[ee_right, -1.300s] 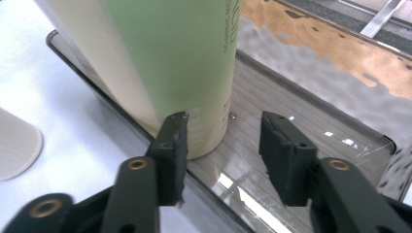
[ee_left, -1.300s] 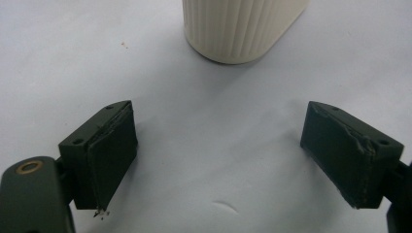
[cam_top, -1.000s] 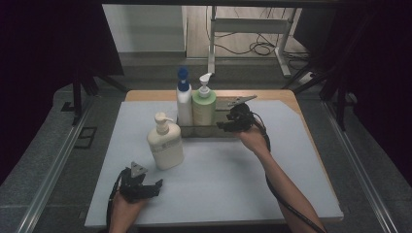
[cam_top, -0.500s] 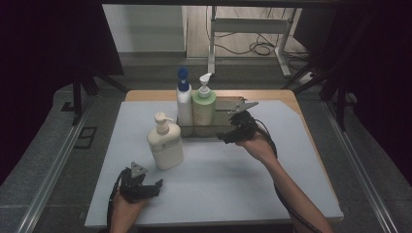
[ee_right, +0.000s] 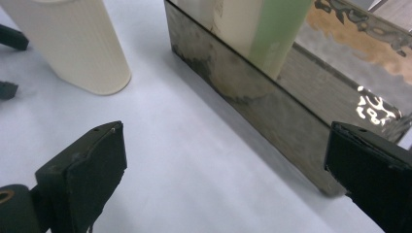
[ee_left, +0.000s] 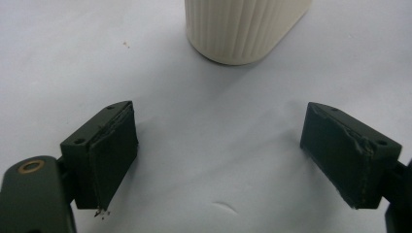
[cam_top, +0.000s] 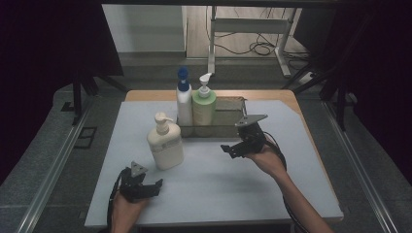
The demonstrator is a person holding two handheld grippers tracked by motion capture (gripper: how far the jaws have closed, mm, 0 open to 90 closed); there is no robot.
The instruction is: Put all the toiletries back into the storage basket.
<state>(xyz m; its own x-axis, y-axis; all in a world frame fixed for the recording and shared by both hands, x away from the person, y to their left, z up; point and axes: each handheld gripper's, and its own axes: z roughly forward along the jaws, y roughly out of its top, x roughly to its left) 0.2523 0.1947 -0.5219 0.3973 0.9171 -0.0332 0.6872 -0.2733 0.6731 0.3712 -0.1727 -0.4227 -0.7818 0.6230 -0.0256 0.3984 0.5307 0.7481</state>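
Cream pump bottle: stands upright on the pale tabletop, left of the middle, just in front of the tray's left end and outside it; its ribbed base shows in the left gripper view and the right gripper view.
Metal tray: a low, shiny box at the far middle of the tabletop; its near wall fills much of the right gripper view.
Green bottle: upright inside the tray's left part, white pump on top.
White bottle with blue cap: upright in the tray, touching the green bottle's left side.
Right claw: held just in front of the tray's right half, pointing left; its jaws have just been opening and stand wide, nothing between them.
Left claw: low at the near left edge, near the cream bottle's base, jaws wide, only bare tabletop between.
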